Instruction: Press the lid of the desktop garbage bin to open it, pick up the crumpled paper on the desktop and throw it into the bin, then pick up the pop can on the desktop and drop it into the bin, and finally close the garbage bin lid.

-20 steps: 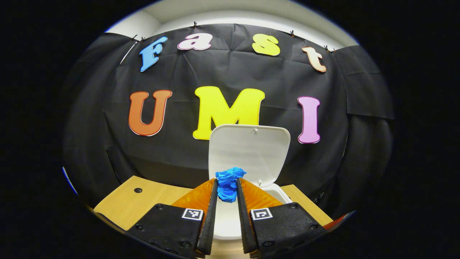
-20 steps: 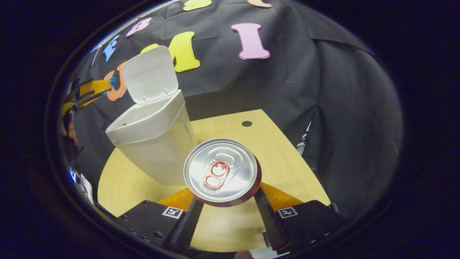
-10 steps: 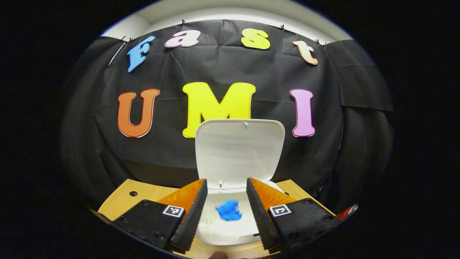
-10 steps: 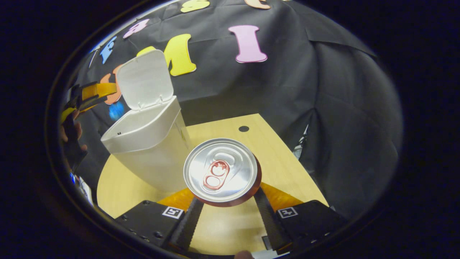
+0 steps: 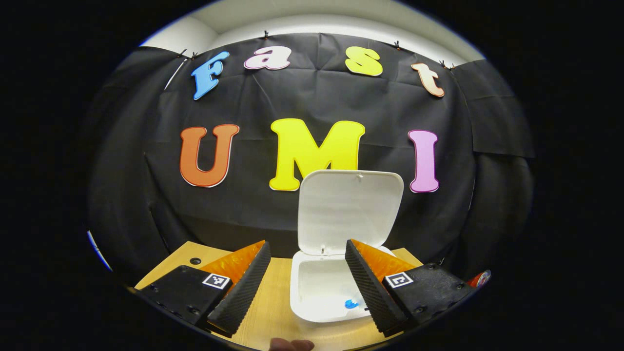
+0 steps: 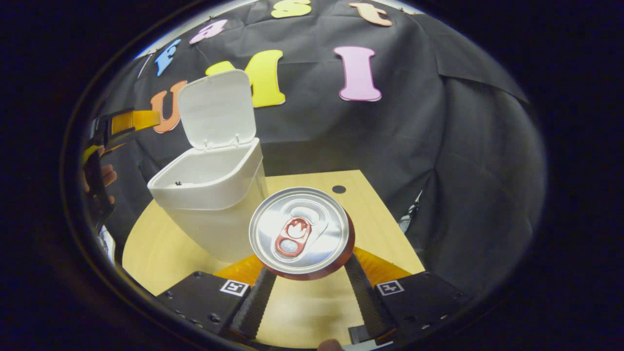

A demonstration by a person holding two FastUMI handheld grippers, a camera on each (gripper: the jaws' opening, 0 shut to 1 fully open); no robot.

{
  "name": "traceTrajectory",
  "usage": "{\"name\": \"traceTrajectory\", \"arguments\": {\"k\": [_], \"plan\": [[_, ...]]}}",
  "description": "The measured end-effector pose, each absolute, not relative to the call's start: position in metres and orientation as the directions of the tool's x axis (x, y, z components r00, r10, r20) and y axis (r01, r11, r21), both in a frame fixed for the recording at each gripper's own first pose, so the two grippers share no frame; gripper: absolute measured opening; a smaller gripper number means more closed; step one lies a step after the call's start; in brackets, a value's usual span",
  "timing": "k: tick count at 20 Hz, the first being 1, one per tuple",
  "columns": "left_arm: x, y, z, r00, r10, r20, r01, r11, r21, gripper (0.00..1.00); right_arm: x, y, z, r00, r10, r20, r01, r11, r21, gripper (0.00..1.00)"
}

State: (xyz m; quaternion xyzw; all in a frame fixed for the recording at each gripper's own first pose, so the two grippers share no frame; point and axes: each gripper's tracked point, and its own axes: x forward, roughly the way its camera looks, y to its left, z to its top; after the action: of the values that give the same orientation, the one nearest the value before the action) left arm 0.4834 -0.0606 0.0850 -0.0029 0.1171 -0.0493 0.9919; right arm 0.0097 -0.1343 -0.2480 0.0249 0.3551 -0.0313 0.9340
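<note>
We held our left gripper (image 5: 307,265) spread open and empty over the white bin (image 5: 321,287), the blue crumpled paper (image 5: 350,304) lying inside. Our right gripper (image 6: 307,278) clamped the pop can (image 6: 298,231) right of the bin, whose lid (image 6: 218,108) stood up.

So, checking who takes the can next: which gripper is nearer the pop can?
Right. The right gripper has the pop can between its fingers; the left gripper hangs open above the bin.

Each gripper (image 5: 304,263) (image 6: 304,287) has black screw-studded blocks behind its ribbed fingers (image 5: 243,287), each bearing a square black-and-white marker (image 6: 234,287).
</note>
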Motion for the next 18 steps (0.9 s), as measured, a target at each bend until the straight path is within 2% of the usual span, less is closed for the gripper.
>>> {"name": "traceTrajectory", "arguments": {"k": [5, 9, 11, 13, 18], "plan": [[0.452, -0.019, 0.095, 0.979, -0.029, -0.201, 0.029, 1.000, -0.004, 0.99, 0.054, -0.117, -0.197, 0.792, 0.022, -0.610, -0.019, 1.000, 0.012, 0.80], [0.422, 0.015, 0.098, 0.981, 0.050, -0.186, -0.050, 0.999, 0.002, 0.99, 0.096, -0.077, -0.166, 0.807, 0.114, -0.579, -0.127, 0.992, 0.018, 0.79], [0.410, 0.024, 0.095, 0.976, 0.079, -0.203, -0.090, 0.995, -0.045, 0.99, 0.113, -0.051, -0.153, 0.810, 0.162, -0.563, -0.188, 0.982, 0.012, 0.79], [0.395, 0.036, 0.095, 0.970, 0.116, -0.214, -0.134, 0.988, -0.075, 0.99, 0.131, -0.028, -0.148, 0.810, 0.197, -0.551, -0.242, 0.970, -0.009, 0.79], [0.362, 0.086, 0.110, 0.949, 0.248, -0.193, -0.257, 0.966, -0.021, 0.98, 0.162, 0.029, -0.168, 0.758, 0.273, -0.593, -0.321, 0.947, 0.026, 0.79]]}}
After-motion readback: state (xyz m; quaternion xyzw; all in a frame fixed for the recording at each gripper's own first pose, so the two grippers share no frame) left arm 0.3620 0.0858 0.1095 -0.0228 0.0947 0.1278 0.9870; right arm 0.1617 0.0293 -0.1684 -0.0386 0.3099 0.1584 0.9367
